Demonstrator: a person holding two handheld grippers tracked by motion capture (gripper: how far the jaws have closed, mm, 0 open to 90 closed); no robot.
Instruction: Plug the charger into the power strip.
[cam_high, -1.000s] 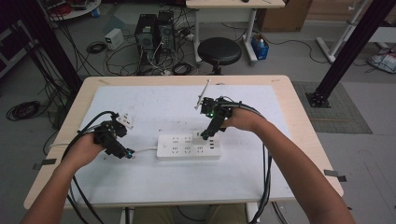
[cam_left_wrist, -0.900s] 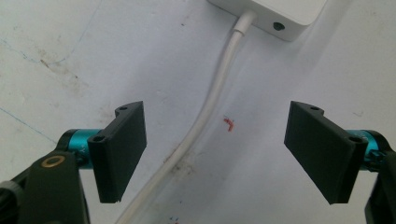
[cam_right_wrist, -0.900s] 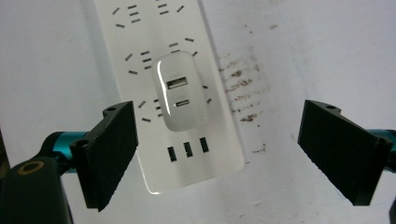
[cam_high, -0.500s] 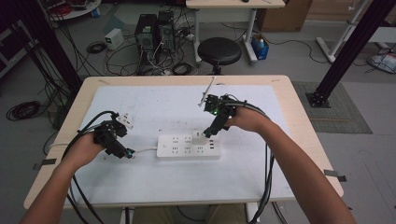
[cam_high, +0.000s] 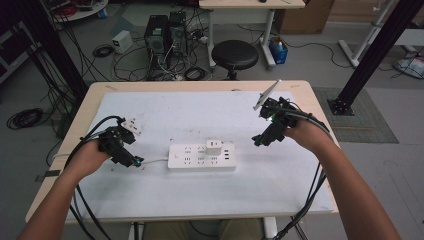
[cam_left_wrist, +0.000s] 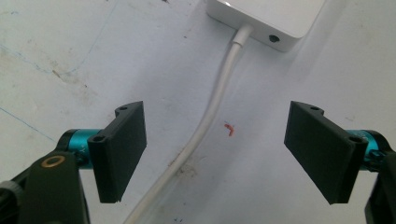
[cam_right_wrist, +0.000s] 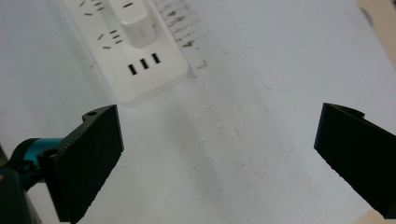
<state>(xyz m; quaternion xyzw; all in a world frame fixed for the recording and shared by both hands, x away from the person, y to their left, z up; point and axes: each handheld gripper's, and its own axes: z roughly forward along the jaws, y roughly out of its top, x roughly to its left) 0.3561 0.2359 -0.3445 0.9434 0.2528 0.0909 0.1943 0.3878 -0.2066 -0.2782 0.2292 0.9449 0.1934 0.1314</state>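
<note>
Power strip (cam_high: 202, 156) is the landmark — white, glossy plastic, flat rectangular bar with rounded corners, lying mid-table on the white mat (cam_high: 200, 115). No brand or lettering readable on it; sockets show as dark slots, plus three small dark rectangular ports at its right end. A white cube-shaped charger (cam_high: 213, 147) sits plugged into the strip's top face, right of centre. The strip's white round cord (cam_high: 154, 160) exits its left end and curves toward the left gripper (cam_high: 135, 162).

Left gripper: just off the strip's left end, jaws spread wide, straddling the cord without touching it — nothing grasped. Jaw pads are flat matte black plates on teal mounts. A small red mark (cam_left_wrist: 229, 128) is on the mat beside the cord.

Right gripper (cam_high: 256, 141): off the strip's right end, near but apart, jaws released wide, holding nothing. A grey plate stands up on top of it.

Mat surface is scuffed, with faint blue pen lines and dark smudges near the strip's right end. A second small white plug (cam_high: 132, 125) lies left of the strip, behind the left hand.

Room: open mat in front of and behind the strip; the wooden table (cam_high: 310, 95) edge shows bare around the mat.
</note>
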